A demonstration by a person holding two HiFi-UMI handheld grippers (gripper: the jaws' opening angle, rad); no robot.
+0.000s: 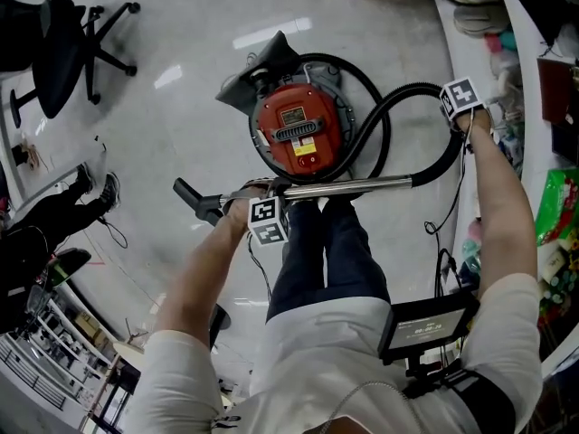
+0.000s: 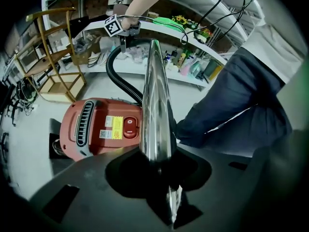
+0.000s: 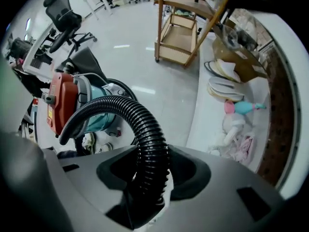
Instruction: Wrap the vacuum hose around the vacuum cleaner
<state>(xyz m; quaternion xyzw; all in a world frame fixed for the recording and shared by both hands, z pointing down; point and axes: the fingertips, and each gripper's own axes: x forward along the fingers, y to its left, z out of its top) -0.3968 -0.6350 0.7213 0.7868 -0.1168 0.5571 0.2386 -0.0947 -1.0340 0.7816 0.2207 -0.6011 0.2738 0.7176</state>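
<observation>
The red vacuum cleaner (image 1: pixel 298 129) stands on the floor in front of the person's legs. Its ribbed black hose (image 1: pixel 380 120) loops round its right side and rises to my right gripper (image 1: pixel 463 107), which is shut on it; in the right gripper view the hose (image 3: pixel 145 139) runs up between the jaws of the right gripper (image 3: pixel 147 187) and curves toward the vacuum (image 3: pixel 63 105). My left gripper (image 1: pixel 262 208) is shut on the shiny metal tube (image 1: pixel 353 186), held level below the vacuum. In the left gripper view, the tube (image 2: pixel 155 110) stretches away from the left gripper (image 2: pixel 166 178).
A black office chair (image 1: pixel 68 48) stands at the far left. White shelving (image 1: pixel 516 98) crowded with small items runs along the right, close to my right gripper. A wooden stand (image 3: pixel 181 28) sits beyond it. The tube's black nozzle end (image 1: pixel 194 199) points left.
</observation>
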